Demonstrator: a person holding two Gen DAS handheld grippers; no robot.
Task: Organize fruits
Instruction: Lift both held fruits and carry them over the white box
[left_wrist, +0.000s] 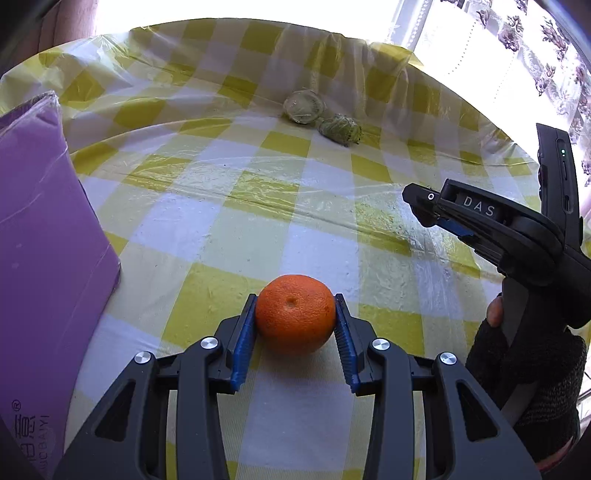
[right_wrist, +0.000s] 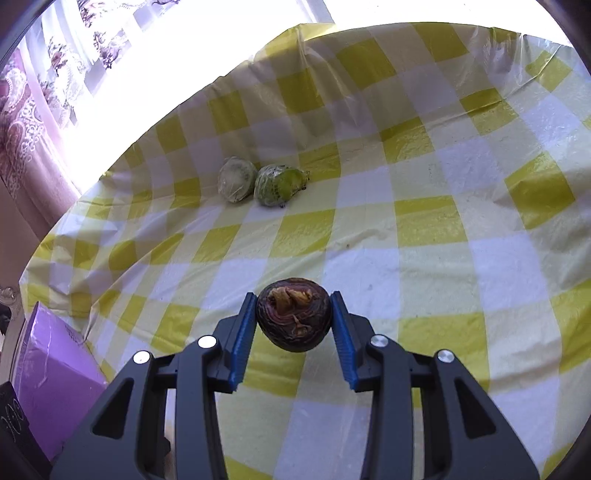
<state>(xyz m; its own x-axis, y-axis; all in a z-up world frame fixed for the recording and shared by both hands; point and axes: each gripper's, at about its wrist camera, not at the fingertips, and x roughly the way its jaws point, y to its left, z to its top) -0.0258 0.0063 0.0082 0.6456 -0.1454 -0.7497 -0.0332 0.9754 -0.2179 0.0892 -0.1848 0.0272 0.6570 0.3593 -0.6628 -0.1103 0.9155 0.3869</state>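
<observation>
An orange (left_wrist: 294, 314) sits between the blue pads of my left gripper (left_wrist: 295, 317), which is shut on it just above the yellow-checked tablecloth (left_wrist: 240, 229). My right gripper (right_wrist: 294, 319) is shut on a dark brown, wrinkled round fruit (right_wrist: 294, 320) with a dried yellowish stem end facing the camera. In the left wrist view the right gripper (left_wrist: 421, 210) shows from the side at the right, held by a gloved hand (left_wrist: 524, 373). Two pale green wrapped fruits (left_wrist: 303, 107) (left_wrist: 340, 128) lie side by side at the far end of the table, the same wrapped fruits (right_wrist: 237, 180) (right_wrist: 277, 184) showing in the right wrist view.
A purple box (left_wrist: 44, 258) stands at the table's left edge; this purple box (right_wrist: 55, 376) appears at the lower left of the right wrist view. A clear plastic sheet covers the cloth. Patterned curtains (right_wrist: 33, 110) and a bright window lie beyond the table.
</observation>
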